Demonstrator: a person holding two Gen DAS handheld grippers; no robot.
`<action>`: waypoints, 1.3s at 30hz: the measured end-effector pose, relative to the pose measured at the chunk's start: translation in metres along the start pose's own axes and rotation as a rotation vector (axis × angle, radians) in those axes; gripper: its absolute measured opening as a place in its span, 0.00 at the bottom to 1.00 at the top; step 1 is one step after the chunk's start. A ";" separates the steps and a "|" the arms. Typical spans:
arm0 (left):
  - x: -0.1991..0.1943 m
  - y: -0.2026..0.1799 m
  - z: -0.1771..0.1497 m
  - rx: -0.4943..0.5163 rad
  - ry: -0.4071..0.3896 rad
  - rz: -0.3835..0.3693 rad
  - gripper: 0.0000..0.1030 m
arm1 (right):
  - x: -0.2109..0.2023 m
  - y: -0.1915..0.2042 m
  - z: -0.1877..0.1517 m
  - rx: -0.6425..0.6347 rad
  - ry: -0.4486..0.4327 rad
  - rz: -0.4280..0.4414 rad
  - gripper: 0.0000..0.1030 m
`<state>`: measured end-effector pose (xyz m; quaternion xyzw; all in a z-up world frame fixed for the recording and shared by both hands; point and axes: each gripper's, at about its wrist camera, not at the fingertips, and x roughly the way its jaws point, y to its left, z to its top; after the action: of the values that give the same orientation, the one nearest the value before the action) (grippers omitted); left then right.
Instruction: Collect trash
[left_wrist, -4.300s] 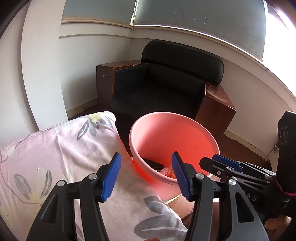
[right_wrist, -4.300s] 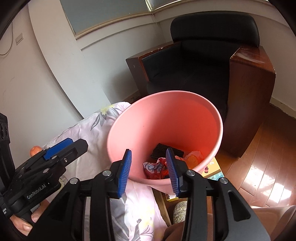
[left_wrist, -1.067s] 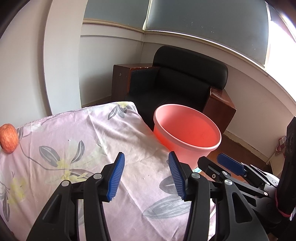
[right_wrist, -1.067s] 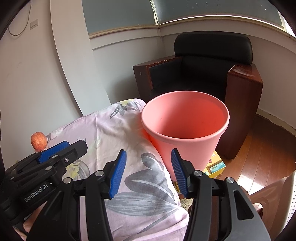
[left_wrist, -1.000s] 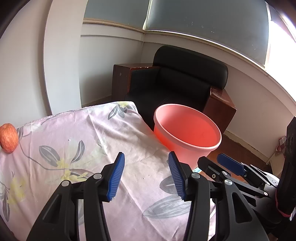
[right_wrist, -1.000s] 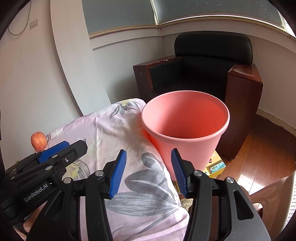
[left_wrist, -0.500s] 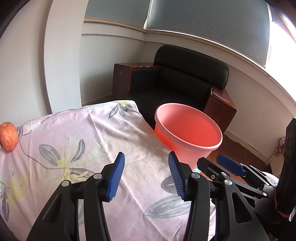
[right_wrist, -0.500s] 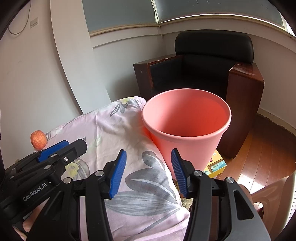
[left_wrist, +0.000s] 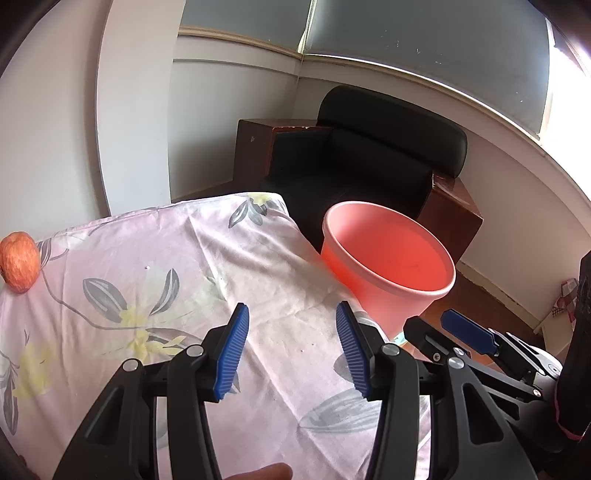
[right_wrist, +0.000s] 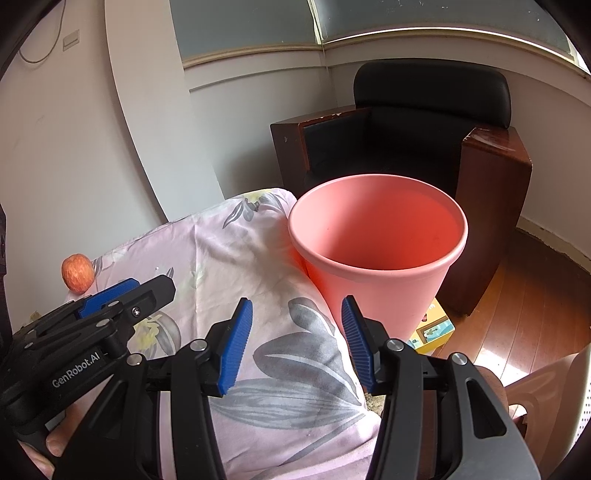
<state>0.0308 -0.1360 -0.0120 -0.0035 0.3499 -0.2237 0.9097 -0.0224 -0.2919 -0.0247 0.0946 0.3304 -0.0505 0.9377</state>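
Observation:
A pink trash bin (left_wrist: 391, 266) stands on the floor against the right edge of a table draped in a floral cloth (left_wrist: 155, 295); it also shows in the right wrist view (right_wrist: 380, 251). Its inside is not visible from here. My left gripper (left_wrist: 291, 350) is open and empty above the cloth. My right gripper (right_wrist: 295, 341) is open and empty above the cloth's right edge, just short of the bin. Each gripper shows in the other's view, the right one (left_wrist: 465, 332) and the left one (right_wrist: 110, 295).
A red apple (left_wrist: 18, 262) lies at the cloth's far left, also in the right wrist view (right_wrist: 77, 273). A black armchair with wooden sides (right_wrist: 424, 122) stands behind the bin. A colourful box (right_wrist: 432, 328) lies on the wooden floor beside the bin.
Both grippers have pulled back and risen from over the bin to above the cloth. In the last second they barely moved and stayed open.

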 end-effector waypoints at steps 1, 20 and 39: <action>0.001 0.000 0.000 -0.001 0.002 0.002 0.47 | 0.000 0.000 0.000 -0.001 0.001 0.001 0.50; 0.014 0.028 0.002 -0.076 0.036 0.065 0.47 | 0.017 0.009 -0.003 -0.040 0.055 0.034 0.50; 0.024 0.040 0.004 -0.100 0.055 0.092 0.47 | 0.030 0.014 -0.004 -0.056 0.088 0.055 0.49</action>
<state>0.0654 -0.1099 -0.0303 -0.0269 0.3852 -0.1639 0.9078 0.0008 -0.2781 -0.0441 0.0796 0.3701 -0.0113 0.9255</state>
